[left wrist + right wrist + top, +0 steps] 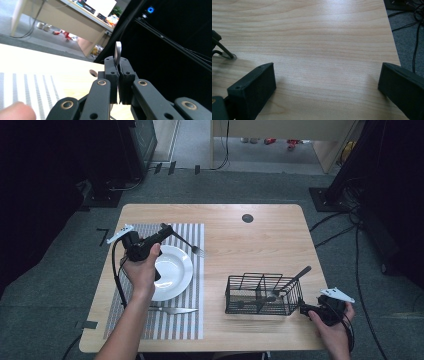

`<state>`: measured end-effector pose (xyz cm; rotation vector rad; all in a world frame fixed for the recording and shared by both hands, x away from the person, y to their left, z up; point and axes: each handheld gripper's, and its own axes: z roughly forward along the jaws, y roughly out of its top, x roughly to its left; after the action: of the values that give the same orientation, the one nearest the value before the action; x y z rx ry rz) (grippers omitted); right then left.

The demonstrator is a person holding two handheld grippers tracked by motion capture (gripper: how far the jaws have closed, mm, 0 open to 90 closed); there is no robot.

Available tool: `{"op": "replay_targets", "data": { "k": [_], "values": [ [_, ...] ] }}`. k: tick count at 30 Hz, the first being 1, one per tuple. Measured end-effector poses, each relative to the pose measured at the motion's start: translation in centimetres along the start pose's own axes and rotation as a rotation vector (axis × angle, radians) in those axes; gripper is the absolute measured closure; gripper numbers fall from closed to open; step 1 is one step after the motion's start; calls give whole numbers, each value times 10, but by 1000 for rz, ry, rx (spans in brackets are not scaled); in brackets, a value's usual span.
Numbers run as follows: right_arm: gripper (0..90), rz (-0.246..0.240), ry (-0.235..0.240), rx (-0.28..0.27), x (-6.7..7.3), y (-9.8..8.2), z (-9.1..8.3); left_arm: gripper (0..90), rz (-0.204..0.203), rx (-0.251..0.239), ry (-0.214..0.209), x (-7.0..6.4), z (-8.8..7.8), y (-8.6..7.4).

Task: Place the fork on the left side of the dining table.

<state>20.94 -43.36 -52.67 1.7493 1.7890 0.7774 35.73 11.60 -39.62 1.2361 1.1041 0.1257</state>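
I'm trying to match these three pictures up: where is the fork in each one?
High view: the fork is left of centre, over the white plate's far edge, held by the left gripper.
Left gripper view: centre, its metal end rising between the shut fingers.
Right gripper view: looks at the table by the wire basket.
Shared landmark: the table's dark round hole.

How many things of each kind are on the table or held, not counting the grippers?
Fork: 1
Knife: 1
Spoon: 1
Plate: 1
Basket: 1
Mat: 1
Total: 6
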Motion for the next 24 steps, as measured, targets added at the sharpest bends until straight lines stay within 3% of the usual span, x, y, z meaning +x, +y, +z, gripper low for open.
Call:
{"op": "replay_targets", "data": {
  "k": [3,5,17,20,21,22,24],
  "values": [
    [10,0,0,0,0,0,0,888,-18,-13,26,10,1,-1],
    [10,0,0,0,0,0,0,887,-86,-31,59,24,4,-2],
    [11,0,0,0,0,0,0,887,-200,-56,73,63,13,-9],
    [11,0,1,0,0,0,0,886,-272,-63,104,73,16,-12],
    [11,0,1,0,0,0,0,886,-272,-63,104,73,16,-12],
    [11,-1,0,0,0,0,0,886,-272,-75,137,76,18,-14],
    [10,-1,1,-1,0,0,0,886,-264,-106,156,79,19,-17]
  ]
}}
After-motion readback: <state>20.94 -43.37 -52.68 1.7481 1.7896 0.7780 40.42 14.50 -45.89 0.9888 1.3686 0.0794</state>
